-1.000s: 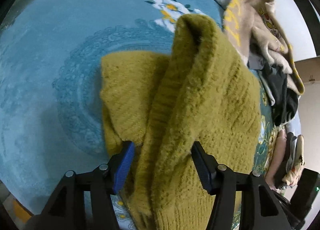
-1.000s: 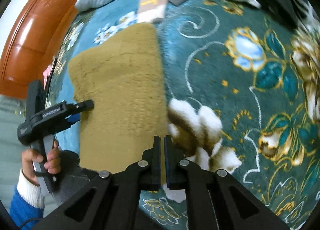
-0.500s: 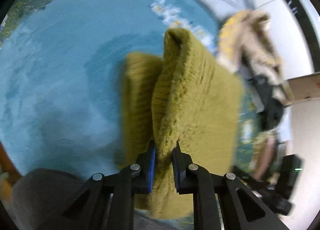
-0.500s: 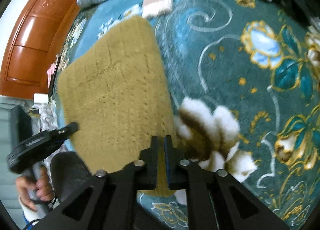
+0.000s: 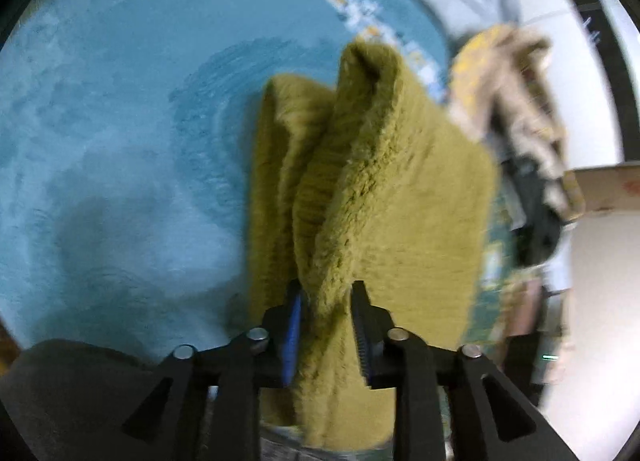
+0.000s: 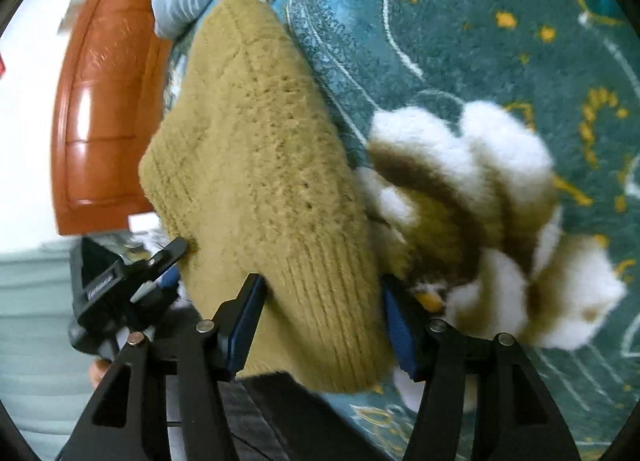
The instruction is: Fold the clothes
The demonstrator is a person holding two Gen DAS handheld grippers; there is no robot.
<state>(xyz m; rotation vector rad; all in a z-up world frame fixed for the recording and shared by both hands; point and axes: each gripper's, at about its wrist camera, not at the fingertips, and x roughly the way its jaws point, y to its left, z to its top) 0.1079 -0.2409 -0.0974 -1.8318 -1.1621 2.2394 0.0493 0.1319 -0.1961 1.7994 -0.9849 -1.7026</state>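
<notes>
A mustard knit sweater (image 5: 384,189) lies partly folded on a teal patterned rug (image 5: 120,121). The left tool (image 5: 326,325) pinches a raised ridge of the knit near its closest edge, its fingers drawn narrow around the thick fold. The right tool (image 6: 324,317) is spread wide, with the ribbed edge of the sweater (image 6: 256,165) sitting between its fingers but not clamped.

The main risk, as I judge it, is the bulky knit slipping out of the left tool's pinch, because the fold is thick and fuzzy. With the right tool not gripping, the far side could sag and let the layers slide out of line. A fluffy white and brown trim (image 6: 480,197) bunches just beside the right tool and could snag on a finger or get tucked crookedly. Both views are blurred by motion, so fine detail is uncertain.

A heap of other clothes (image 5: 516,101) sits at the rug's far right, near the sweater. A wooden headboard (image 6: 104,93) stands to the left.
</notes>
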